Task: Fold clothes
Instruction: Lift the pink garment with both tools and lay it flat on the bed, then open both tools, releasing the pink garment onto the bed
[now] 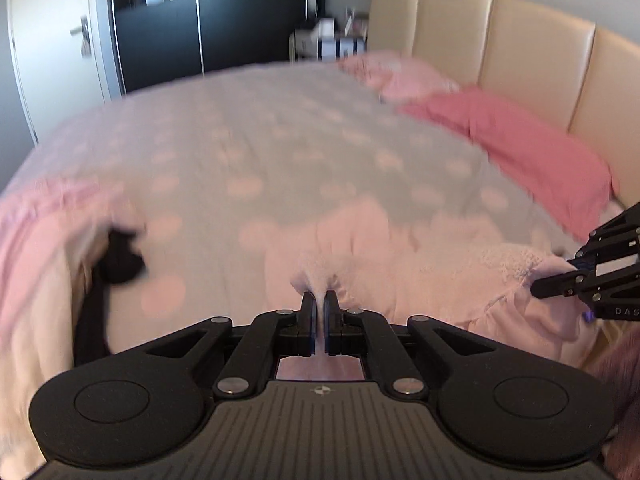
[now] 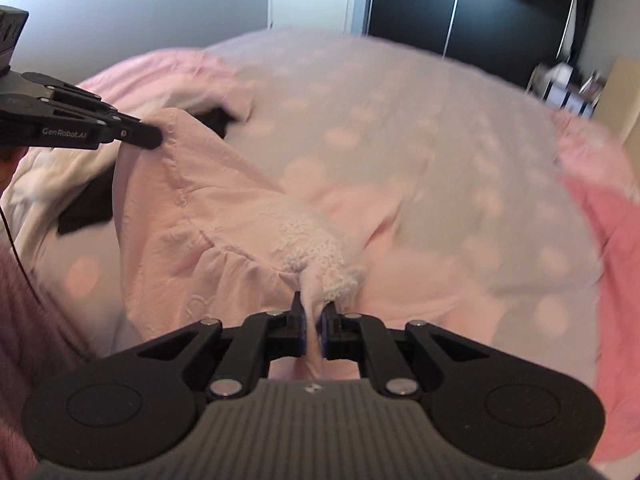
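Observation:
A pale pink garment [image 2: 208, 216] with a white lace trim [image 2: 316, 248] hangs stretched between both grippers above the bed. My left gripper [image 1: 320, 300] is shut on a pinch of its edge. In the right wrist view the left gripper [image 2: 154, 136] shows at the left, holding the garment's corner. My right gripper [image 2: 313, 312] is shut on a bunched strip of the pink fabric beside the lace. In the left wrist view the right gripper [image 1: 540, 286] enters from the right edge, gripping the same garment [image 1: 420, 272].
The bed is covered by a grey duvet with pink dots [image 1: 260, 152]. Dark pink pillows [image 1: 528, 148] lie by the cream headboard [image 1: 520, 40]. A heap of pink, white and black clothes [image 1: 120, 256] lies at the left. A dark wardrobe [image 1: 208, 20] stands behind.

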A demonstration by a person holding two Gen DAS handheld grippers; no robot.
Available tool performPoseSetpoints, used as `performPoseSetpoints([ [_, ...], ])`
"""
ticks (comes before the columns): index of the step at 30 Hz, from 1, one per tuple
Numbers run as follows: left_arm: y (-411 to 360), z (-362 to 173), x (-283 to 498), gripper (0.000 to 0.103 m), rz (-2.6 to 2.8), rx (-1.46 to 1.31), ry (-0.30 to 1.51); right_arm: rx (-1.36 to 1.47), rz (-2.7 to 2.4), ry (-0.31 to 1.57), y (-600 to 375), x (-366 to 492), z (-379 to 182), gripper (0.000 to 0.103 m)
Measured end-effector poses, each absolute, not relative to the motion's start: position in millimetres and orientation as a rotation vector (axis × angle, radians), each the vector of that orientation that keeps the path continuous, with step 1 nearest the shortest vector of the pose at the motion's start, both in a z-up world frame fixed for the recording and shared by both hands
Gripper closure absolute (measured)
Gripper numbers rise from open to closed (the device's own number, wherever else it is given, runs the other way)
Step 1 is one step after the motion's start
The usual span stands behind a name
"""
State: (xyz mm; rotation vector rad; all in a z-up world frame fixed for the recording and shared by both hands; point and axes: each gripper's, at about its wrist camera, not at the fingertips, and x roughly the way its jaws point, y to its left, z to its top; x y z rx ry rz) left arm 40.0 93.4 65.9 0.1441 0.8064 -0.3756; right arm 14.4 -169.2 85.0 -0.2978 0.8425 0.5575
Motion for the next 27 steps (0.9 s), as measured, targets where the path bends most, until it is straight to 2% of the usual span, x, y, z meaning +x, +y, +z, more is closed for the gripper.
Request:
performPoseSetpoints([
  [8,112.5,8.3,1.5,0.102,-0.379,0.237,1.031,-0.295,0.712,1.029,-158.6,-51.7,5.3,0.094],
  [10,114.7,-1.9,-3.4,0.101,-0.380,0.252,1.073,-0.290,0.754,1.074,-155.9,-58.2,-5.8,0.090],
  [14,120.6,-6.4,-7.4,0.100,-0.398,0.255,1.113,-0.298,0.825,1.119,-149.8,-68.0,-20.3,0.076],
  [15,122.4,-4.2,-8.3,0.098,-0.404,0.250,1.106,-0.301,0.828,1.118,-151.0,-67.0,-18.3,0.071],
  [19,127.3,13.0,-5.2,0.070,-0.432,0.203,1.058,-0.302,0.822,1.091,-163.9,-58.8,0.1,0.060],
  [24,120.6,32.0,13.0,0.061,-0.512,0.127,0.989,-0.296,0.827,1.071,-185.5,-44.3,20.7,0.055],
  [27,106.2,28.2,32.3,0.060,-0.546,0.109,0.979,-0.272,0.847,1.081,-195.9,-34.2,30.3,0.055],
])
